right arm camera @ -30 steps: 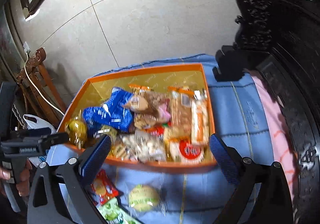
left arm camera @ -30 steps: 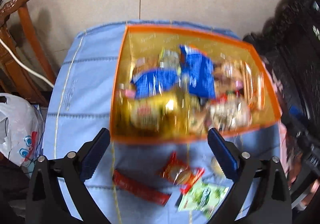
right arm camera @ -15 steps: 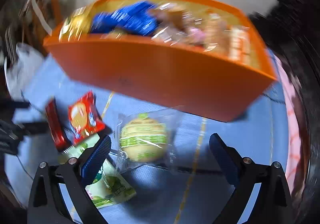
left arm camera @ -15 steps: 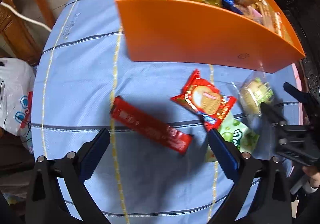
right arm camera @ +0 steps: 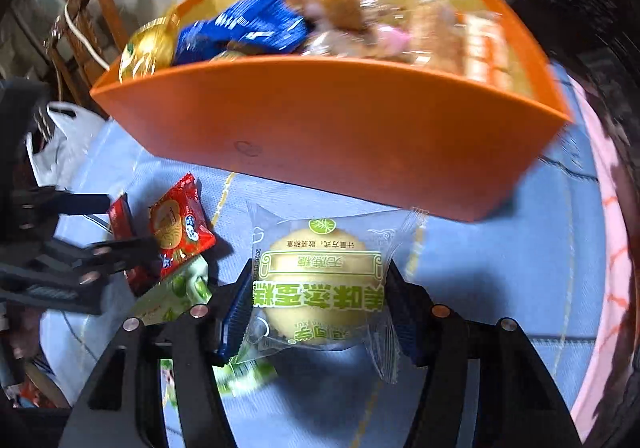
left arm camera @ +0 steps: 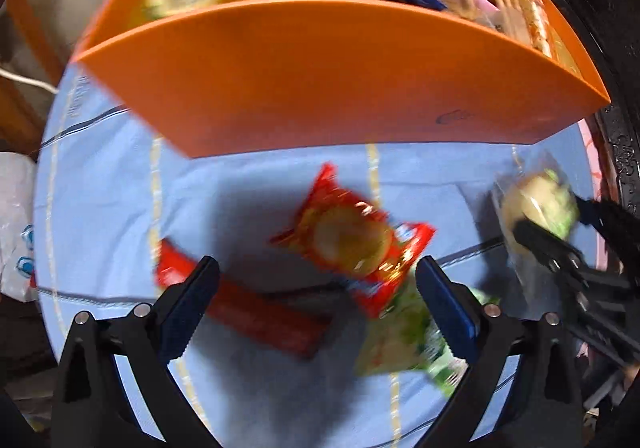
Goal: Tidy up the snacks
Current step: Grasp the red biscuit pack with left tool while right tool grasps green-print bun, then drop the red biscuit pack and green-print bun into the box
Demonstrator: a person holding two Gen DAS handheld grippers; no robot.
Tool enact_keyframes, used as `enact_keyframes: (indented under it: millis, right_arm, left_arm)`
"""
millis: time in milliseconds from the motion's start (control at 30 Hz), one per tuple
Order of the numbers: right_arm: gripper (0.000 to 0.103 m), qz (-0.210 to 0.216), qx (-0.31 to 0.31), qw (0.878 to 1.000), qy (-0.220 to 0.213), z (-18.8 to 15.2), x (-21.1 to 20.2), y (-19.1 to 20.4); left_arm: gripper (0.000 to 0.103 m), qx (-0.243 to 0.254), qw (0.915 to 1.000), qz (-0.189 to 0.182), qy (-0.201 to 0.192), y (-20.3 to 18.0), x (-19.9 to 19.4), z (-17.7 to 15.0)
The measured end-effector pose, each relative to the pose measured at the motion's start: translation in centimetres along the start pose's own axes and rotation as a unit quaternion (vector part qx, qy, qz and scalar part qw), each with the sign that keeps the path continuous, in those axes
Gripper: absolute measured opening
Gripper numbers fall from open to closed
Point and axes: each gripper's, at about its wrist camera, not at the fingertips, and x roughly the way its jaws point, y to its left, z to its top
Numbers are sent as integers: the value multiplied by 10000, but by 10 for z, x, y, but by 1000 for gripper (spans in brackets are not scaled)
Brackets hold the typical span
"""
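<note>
Gripping the wrapped cake [right arm camera: 318, 288] in my right gripper [right arm camera: 320, 308], left gripper [left arm camera: 316, 312] jaws wide and empty, three packets still outside the orange box [right arm camera: 340, 135].

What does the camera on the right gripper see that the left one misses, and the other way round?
Only the right wrist view shows the printed label on the clear-wrapped cake, pinched in the right gripper, plus a wooden chair. Only the left wrist view shows the open left gripper over the long red bar. Both show the orange box, the red cookie packet and the green packet.
</note>
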Motion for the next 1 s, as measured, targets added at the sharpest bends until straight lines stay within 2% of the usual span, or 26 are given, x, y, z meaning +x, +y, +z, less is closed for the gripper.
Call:
enact_keyframes:
  millis: [100,167,200,267,300,333,400,467,533,700,867,900,1000]
  right_arm:
    - [61,2,162,9999,49,-6,-6,-16]
    - [62,-22,237,9997,74,-11,-9,-19]
    - [62,-42,265,9996,82,-13,-9,-20]
    - [62,-42,308,9995,85,-17,-12,-24]
    - [62,-37,302,9995,88,-18,-12,-22]
    - [62,-31,281,9996,90,-17,-12,-20]
    - [62,14,215,9997,79,-15,-13,-15]
    - [62,86,123,9999,46,-10,-17,-9]
    - [62,150,-29,9999,-27,-5,-23,2]
    - [62,298,-252,9990,-198,5,-39,19]
    - [62,535,-377,9967,-485,16,-67,32]
    - [62,580,-376,9961,-551,19,-73,31]
    - [62,649,-309,9939,-838,32,-92,26]
  left_arm:
    - [96,120,9999,-20,111,-10,18,6]
    - [94,204,9993,-26,317,-11,33,6]
    - [92,190,9992,-90,331,-10,36,5]
    - [88,385,9991,102,160,-12,38,3]
    - [77,428,9988,197,107,-12,37,2]
    - [57,450,9984,344,21,-12,35,0]
    - [30,320,9990,311,-16,1,30,1]
    - [28,102,9999,46,16,18,26,-1]
    - [28,77,9998,147,-142,30,15,-6]
    - [28,-157,9988,-151,-436,52,-17,-27]
    - [28,-237,9967,-385,-676,57,-48,-33]
    - [28,-209,9960,-394,-778,42,-65,-40]
    - [29,-154,9931,-484,-1059,40,-91,-24]
